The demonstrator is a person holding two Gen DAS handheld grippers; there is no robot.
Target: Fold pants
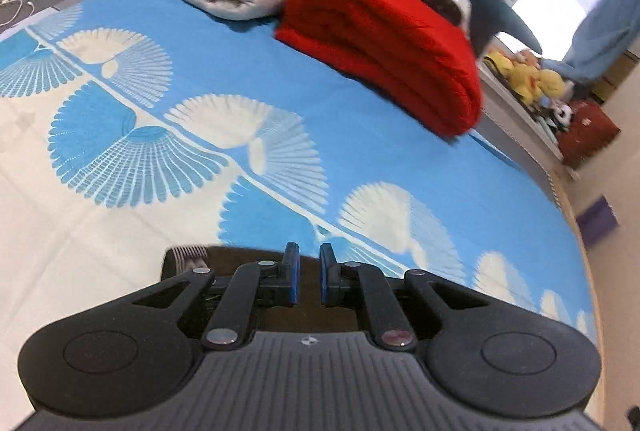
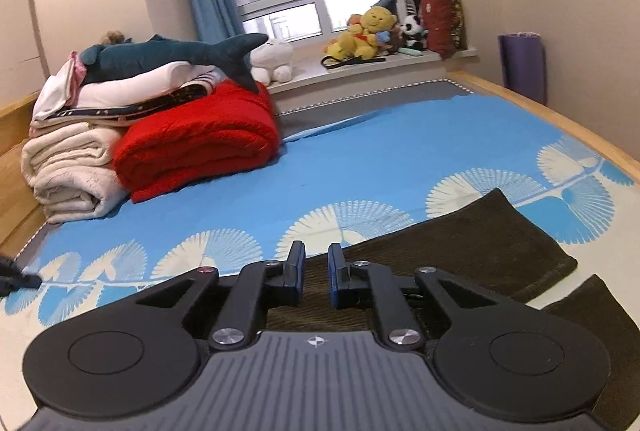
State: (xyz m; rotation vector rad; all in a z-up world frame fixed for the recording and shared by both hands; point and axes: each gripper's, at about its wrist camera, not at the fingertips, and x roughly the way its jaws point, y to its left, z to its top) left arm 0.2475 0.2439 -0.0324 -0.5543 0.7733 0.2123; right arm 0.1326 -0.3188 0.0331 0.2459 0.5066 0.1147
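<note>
Bed sheet (image 2: 380, 159) blue with white fan print; red blanket (image 2: 200, 147) upper left, window upper centre, plush toys on sill. Left gripper (image 1: 309, 273) angled down, jaws nearly together over dark pants (image 1: 240, 255) edge; grip unclear. Right gripper (image 2: 316, 277) likewise; pants (image 2: 480, 243) lower right. No legible writing.

Both wrist views skim low over the bed (image 1: 360, 119), sharing the red blanket (image 2: 200, 143).

Open stretch of blue patterned bedsheet (image 2: 380, 151) ahead, red blanket (image 2: 200, 147) and cream blanket (image 2: 68, 167) stacked at the far left corner, brown pants (image 2: 480, 243) spread flat at right, wooden bed frame (image 2: 560, 119) along the edge
</note>
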